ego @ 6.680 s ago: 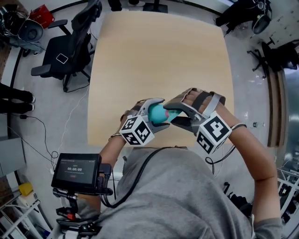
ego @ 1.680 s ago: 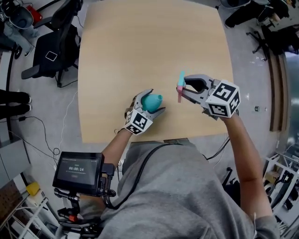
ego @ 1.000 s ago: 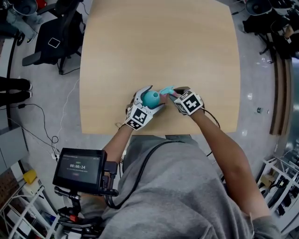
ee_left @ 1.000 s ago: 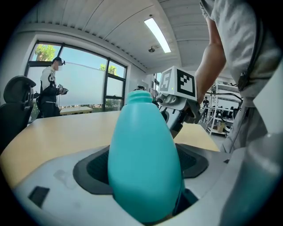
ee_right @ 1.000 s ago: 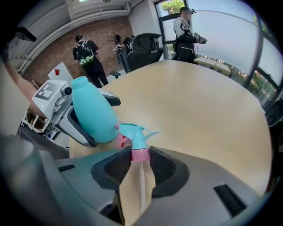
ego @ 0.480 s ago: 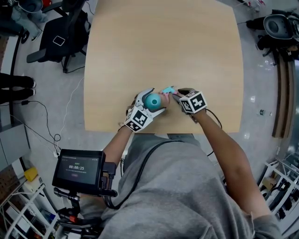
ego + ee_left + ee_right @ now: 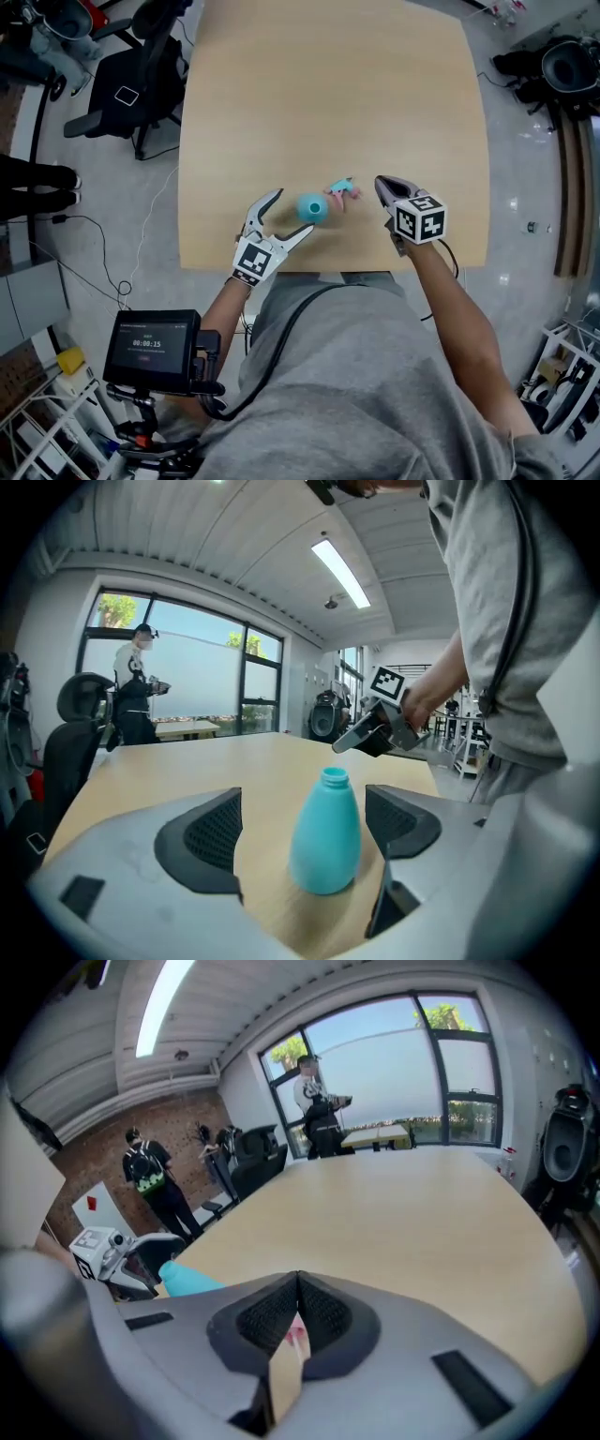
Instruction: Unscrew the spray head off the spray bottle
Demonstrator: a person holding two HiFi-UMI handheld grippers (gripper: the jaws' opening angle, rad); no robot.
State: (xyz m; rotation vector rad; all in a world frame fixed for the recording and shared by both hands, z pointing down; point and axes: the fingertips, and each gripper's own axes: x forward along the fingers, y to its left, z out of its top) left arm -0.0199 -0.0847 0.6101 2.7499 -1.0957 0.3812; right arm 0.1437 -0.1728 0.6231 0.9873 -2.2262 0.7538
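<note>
Fingers (image 7: 202,832) of left gripper (image 7: 295,211) apart, clear of upright headless teal bottle (image 7: 325,841)

Person wears a grey top (image 7: 375,384) w/ short sleeves; it fills the lower centre of the head view. A thin blk cable (image 7: 277,328) curves across its front, lower left. Left claw (image 7: 286,214): pale grey shell, w/ a blk-and-wht marker cube (image 7: 256,261) at the wrist end. Right claw (image 7: 382,184): grey shell, same kind of cube (image 7: 419,221) behind it. In the gripper views the pads (image 7: 202,832) are blk w/ a fine ribbed texture. The right shell has blk rectangular slots (image 7: 464,1368).
</note>
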